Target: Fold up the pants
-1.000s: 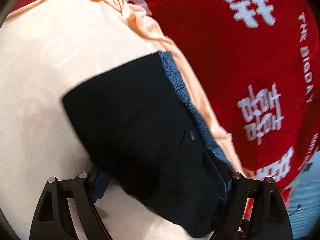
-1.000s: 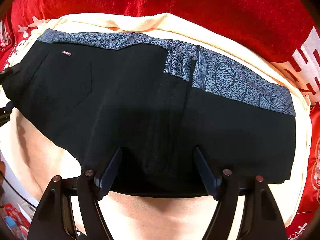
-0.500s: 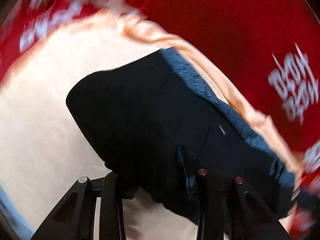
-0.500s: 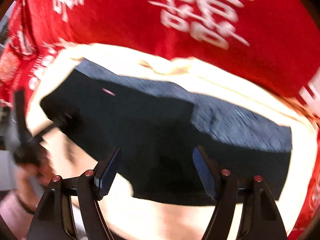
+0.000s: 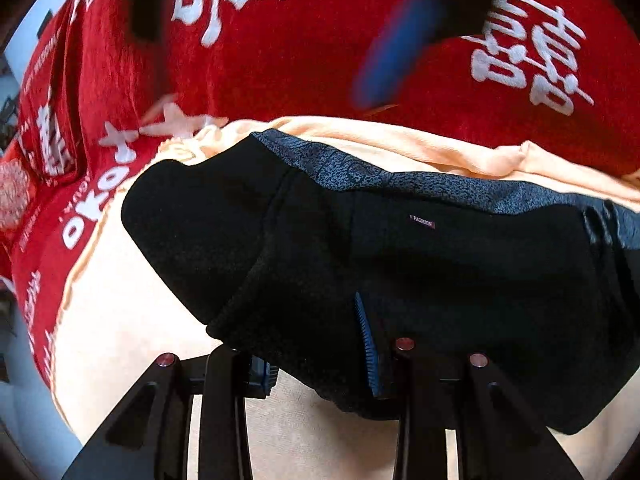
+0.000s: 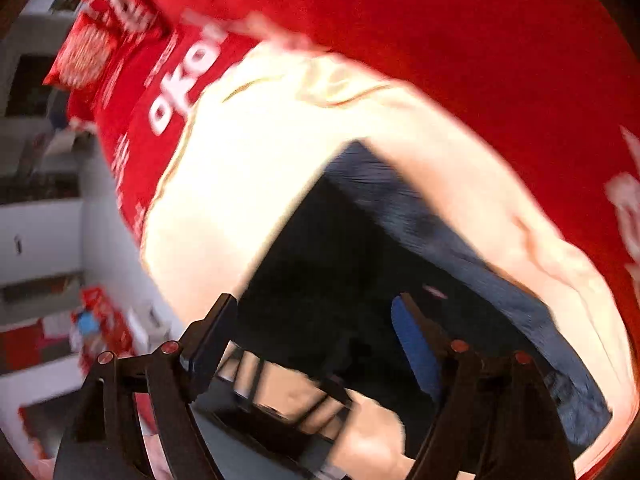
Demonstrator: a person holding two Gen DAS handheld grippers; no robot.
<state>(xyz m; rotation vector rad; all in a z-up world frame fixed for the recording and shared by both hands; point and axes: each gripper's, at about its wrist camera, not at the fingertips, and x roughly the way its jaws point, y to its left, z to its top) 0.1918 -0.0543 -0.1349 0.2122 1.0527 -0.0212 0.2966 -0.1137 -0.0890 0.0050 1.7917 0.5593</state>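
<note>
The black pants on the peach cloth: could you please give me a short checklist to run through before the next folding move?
1. Left claw gripping the black pants: cannot tell; the near edge lies between its fingers, but whether they pinch it is unclear.
2. Right claw free of fabric: ok; it stands open above the pants, nothing between its fingers.
3. Pants fully on the peach cloth: ok in the left wrist view.
4. Patterned blue-grey waistband lying flat along the far edge: ok, apart from a small bunch at its right end.
5. Right wrist view sharp enough to aim: not ok; it is motion-blurred.
</note>
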